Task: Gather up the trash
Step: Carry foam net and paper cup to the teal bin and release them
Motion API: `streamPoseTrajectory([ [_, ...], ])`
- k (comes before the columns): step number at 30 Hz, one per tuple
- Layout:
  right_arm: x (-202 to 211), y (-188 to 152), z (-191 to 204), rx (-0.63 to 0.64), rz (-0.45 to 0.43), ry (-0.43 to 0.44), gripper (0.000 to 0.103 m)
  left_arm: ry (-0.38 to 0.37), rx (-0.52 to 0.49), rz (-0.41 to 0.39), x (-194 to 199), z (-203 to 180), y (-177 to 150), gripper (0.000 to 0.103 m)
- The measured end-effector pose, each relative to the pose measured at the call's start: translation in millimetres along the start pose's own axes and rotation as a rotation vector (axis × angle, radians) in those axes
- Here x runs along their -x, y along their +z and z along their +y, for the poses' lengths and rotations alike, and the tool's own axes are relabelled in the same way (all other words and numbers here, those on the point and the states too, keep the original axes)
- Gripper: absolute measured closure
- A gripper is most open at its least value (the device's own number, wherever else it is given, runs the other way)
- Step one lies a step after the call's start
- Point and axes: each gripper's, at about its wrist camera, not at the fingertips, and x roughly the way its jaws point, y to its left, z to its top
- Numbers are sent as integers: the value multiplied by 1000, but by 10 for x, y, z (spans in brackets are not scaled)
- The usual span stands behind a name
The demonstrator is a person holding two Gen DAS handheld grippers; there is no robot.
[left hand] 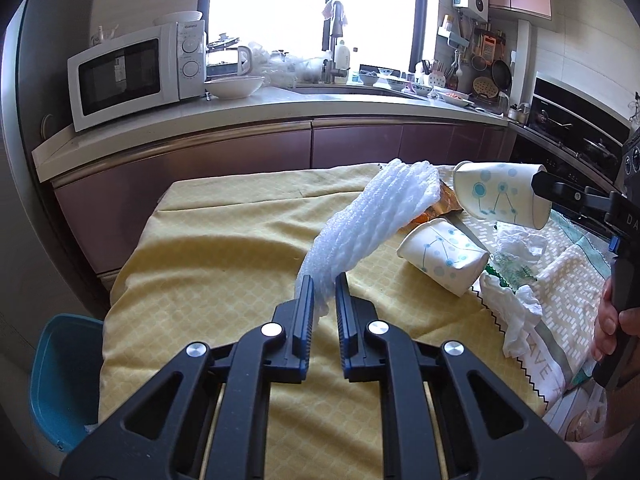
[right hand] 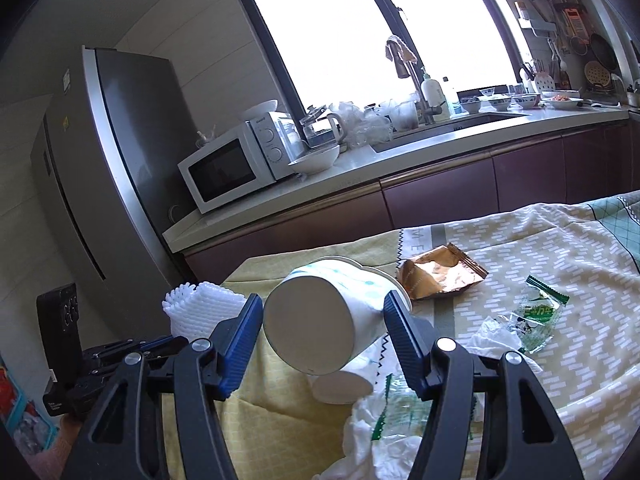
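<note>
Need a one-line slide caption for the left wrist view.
Left gripper pinches white foam net above yellow cloth; right gripper lifts a paper cup, another cup lying below.

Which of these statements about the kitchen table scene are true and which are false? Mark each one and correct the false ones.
1. The left tongs are shut on a white foam net sleeve. True.
2. The right tongs hold a glass jar. False: they hold a paper cup with a blue dot pattern, tilted on its side.
3. A second paper cup lies on its side on the tablecloth. True.
4. The brown snack wrapper is held in the tongs. False: it lies on the tablecloth, in neither gripper.
5. A microwave stands on the counter. True.
6. The table is bare wood. False: cloths cover it.
</note>
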Motion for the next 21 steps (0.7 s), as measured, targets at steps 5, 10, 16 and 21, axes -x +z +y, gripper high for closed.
streamPoseTrajectory([
  [5, -62, -34, 284, 36, 20, 87, 43, 35, 19, -12, 218, 158, -99, 91],
  [10, -217, -120, 561, 65, 65, 169, 43, 73, 52, -17, 429, 352, -233, 91],
  [16, -435, -217, 871, 95, 126, 257, 43, 127, 112, -20, 671, 699, -384, 92],
  [21, -596, -259, 1134, 120, 162, 319, 43, 187, 167, -17, 867, 1024, -523, 92],
])
